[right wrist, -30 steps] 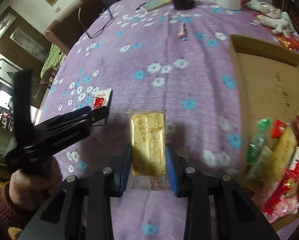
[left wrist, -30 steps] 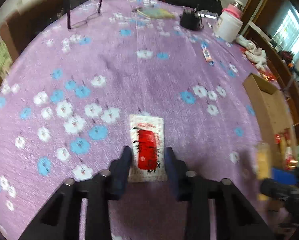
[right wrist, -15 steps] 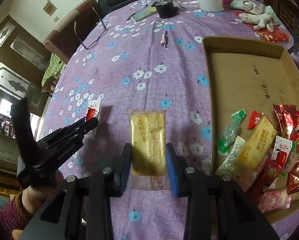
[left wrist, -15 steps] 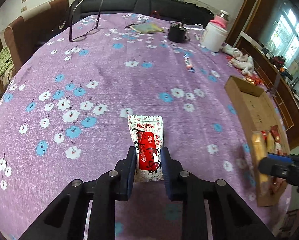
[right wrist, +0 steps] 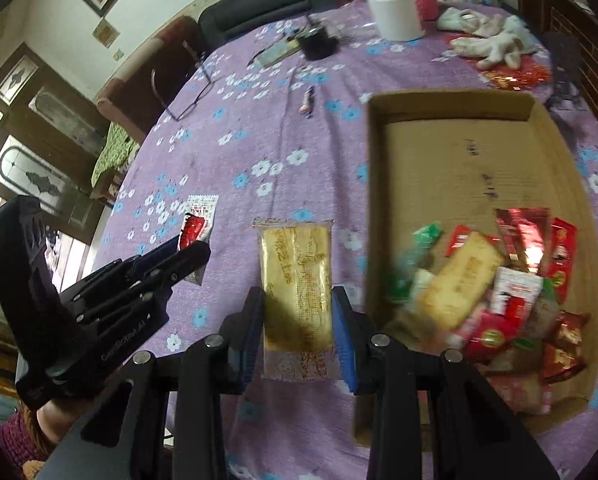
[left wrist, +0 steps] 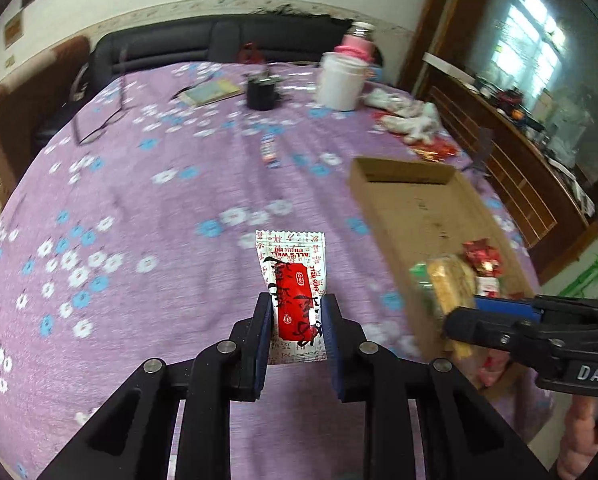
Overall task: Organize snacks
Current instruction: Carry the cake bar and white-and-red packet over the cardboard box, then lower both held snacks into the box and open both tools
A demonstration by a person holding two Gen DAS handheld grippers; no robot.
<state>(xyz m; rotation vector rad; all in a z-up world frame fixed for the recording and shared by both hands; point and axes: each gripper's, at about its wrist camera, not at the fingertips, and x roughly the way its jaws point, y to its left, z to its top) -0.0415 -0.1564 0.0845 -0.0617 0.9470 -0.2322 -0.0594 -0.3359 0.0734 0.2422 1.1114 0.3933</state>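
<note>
Nearest us, our left hand-held gripper (left wrist: 295, 322) pinches a red-and-white snack packet (left wrist: 293, 294), held above the counter (left wrist: 139, 200). Our right hand-held gripper (right wrist: 299, 322) clamps a yellow cake bar (right wrist: 295, 280), just left of the cardboard box (right wrist: 459, 98). Wrapped snacks (right wrist: 511, 292) fill the box's near end. Farther off: a small tube (right wrist: 308, 102), eyeglasses (right wrist: 187, 92), a white tub (right wrist: 395, 10).

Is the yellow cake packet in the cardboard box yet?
Out. The yellow cake packet sits clamped in the right gripper, left of the cardboard box.
</note>
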